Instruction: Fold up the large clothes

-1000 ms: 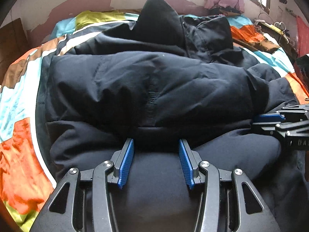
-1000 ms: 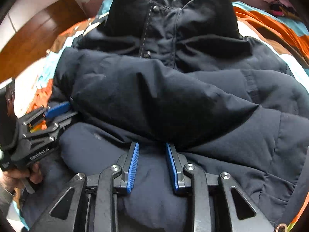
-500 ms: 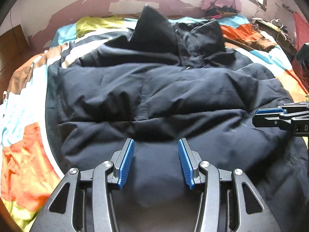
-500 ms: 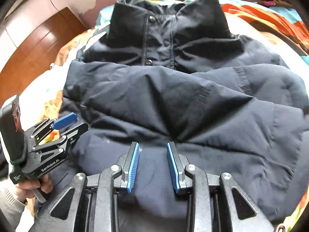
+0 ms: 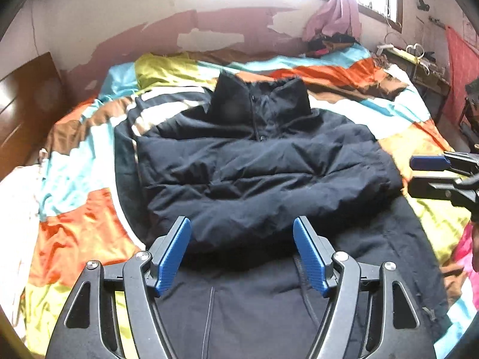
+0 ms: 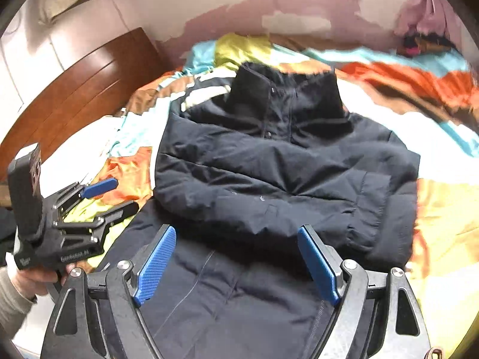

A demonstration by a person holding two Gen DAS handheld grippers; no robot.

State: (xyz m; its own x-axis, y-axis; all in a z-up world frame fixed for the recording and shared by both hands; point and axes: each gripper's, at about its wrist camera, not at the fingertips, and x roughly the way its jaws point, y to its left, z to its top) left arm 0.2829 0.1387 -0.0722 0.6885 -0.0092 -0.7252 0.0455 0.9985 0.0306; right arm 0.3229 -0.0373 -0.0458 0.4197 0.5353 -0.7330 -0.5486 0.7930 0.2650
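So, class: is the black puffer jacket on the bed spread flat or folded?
Partly folded: the black puffer jacket has both sleeves crossed over its chest, while its lower half lies unfolded on the bedspread.

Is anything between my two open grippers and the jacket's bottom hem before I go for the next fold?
Nothing visible. The black puffer jacket lies directly below the left gripper and right gripper, on the multicoloured patchwork bedspread.
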